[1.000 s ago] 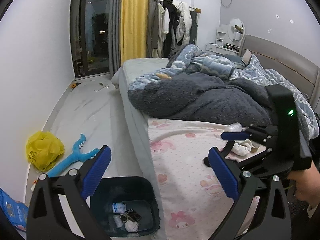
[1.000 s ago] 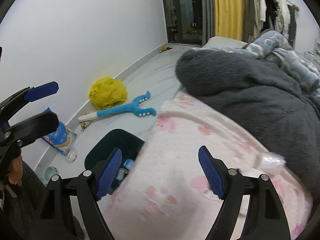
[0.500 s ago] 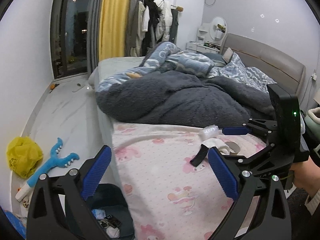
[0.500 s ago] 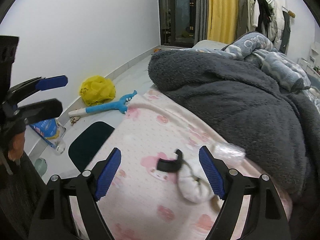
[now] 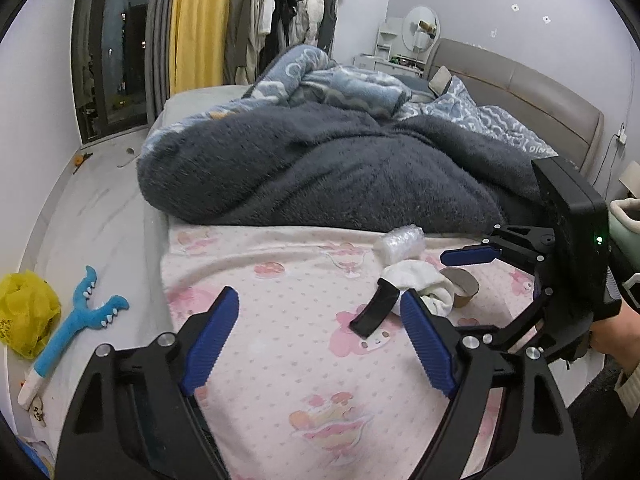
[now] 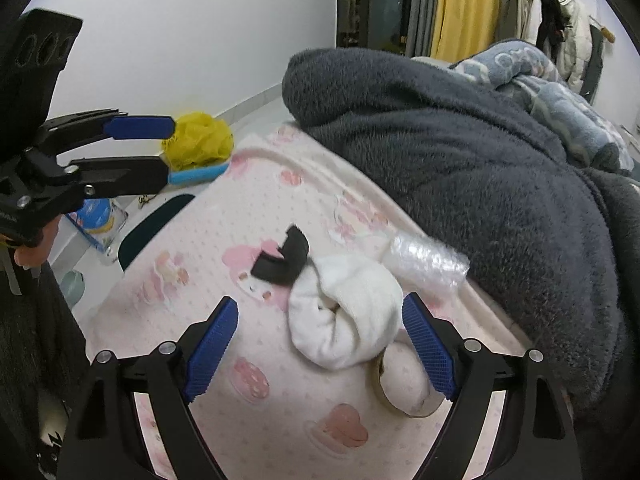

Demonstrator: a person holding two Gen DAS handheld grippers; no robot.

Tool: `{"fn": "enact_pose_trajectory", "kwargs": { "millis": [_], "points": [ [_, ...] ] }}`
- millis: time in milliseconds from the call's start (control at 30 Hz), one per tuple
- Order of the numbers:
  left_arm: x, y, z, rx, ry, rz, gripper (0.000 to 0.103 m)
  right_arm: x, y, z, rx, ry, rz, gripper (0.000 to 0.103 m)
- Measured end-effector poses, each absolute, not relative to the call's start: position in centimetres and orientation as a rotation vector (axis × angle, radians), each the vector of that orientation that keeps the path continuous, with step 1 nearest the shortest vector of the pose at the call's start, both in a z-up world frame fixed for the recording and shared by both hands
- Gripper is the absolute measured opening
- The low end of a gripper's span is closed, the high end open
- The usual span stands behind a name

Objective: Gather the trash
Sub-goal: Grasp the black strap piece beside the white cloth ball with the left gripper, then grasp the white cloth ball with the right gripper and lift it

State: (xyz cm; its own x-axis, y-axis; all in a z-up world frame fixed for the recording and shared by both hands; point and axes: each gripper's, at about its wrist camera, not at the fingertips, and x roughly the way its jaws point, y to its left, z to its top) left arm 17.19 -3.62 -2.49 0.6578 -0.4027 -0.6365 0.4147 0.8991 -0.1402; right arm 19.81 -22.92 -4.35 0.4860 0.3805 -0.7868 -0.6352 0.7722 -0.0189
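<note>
Pink cartoon-print bedsheet, centre frame, bearing:
- rolled white sock;
- curved black plastic piece, touching the sock's upper left;
- clear bubble-wrap roll, against the dark grey fleece blanket;
- brown tape ring, partly under the sock.

Right gripper: jaws apart, sock between them, untouched. Left gripper: jaws apart though just narrowing, nothing between.

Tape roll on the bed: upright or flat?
Flat. The tape roll lies on its side face on the pink sheet, hole facing up, sheet visible through it, the white sock overlapping its rim.
</note>
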Motion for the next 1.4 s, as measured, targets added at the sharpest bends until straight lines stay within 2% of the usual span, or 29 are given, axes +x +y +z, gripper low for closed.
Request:
{"fn": "enact_pose_trajectory", "kwargs": {
  "millis": [100,267,400,700,800,967,1133,1400],
  "points": [
    [17.7,-4.7,-3.2,0.006,0.741,-0.494,0.083,19.8,-23.0,-4.8,-0.339,0.860,0.644,0.086],
    [18.2,-6.4,-4.3,0.007,0.773,-0.521,0.072,19.9,-23.5,-5.3,-0.342,0.861,0.662,0.086],
    [18.7,-7.2,-4.9,-0.013,0.786,-0.524,0.070,20.1,-24.1,-5.7,-0.330,0.858,0.669,0.086],
    [19.8,-9.0,-6.4,-0.042,0.821,-0.544,0.054,20.4,-24.6,-6.1,-0.312,0.860,0.683,0.086],
    [20.0,-9.5,-6.8,-0.044,0.829,-0.552,0.048,20.3,-24.7,-6.1,-0.309,0.854,0.685,0.086],
    [20.5,-10.0,-7.3,-0.069,0.842,-0.561,0.030,20.3,-25.1,-5.9,-0.303,0.848,0.681,0.086],
    [20.7,-10.1,-7.3,-0.079,0.841,-0.557,0.017,20.3,-25.6,-6.1,-0.295,0.850,0.676,0.086],
    [20.6,-9.1,-6.8,-0.105,0.827,-0.550,0.015,20.7,-25.0,-5.9,-0.286,0.841,0.693,0.086]
  ]
}}
